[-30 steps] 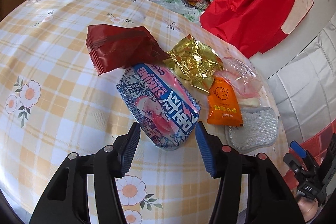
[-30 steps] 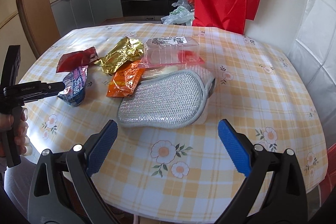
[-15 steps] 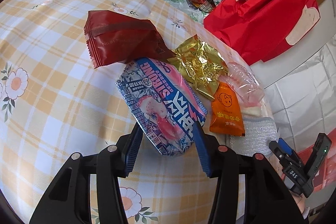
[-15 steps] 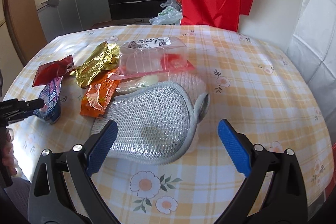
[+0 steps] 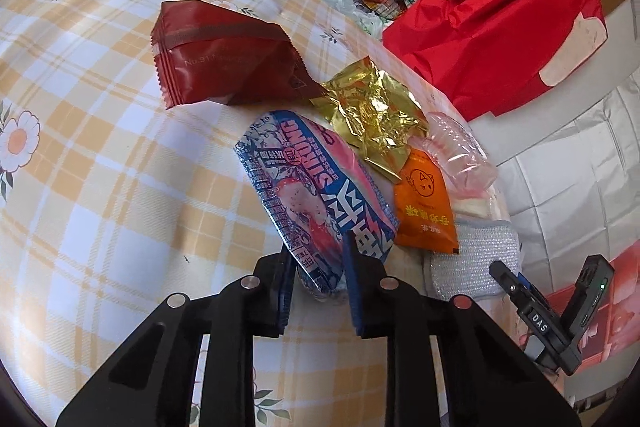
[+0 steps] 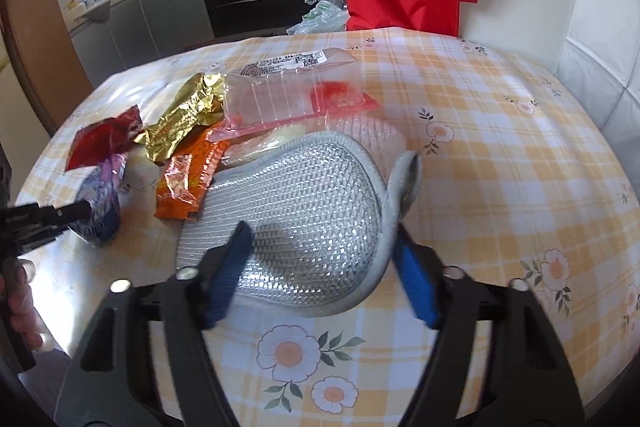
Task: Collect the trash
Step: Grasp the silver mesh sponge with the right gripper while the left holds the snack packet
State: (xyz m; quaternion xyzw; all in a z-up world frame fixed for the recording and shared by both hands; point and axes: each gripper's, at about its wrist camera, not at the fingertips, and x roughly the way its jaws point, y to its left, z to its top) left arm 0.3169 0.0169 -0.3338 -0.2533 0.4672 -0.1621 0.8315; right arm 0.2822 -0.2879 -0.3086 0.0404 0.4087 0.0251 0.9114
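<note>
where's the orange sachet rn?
In the left wrist view the orange sachet lies right of centre on the table, between the blue-pink wrapper and the silver mesh pad, just below the gold foil.

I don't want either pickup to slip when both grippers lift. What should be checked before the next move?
1. Blue-pink wrapper between left gripper pads: ok, jaws closing on its near end.
2. Left grip firm: cannot tell.
3. Silver mesh pad between right gripper pads: ok, jaws closing.
4. Right pads pressing it: cannot tell.
5. Orange packet clear of the mesh pad: not ok, edges overlap.
</note>
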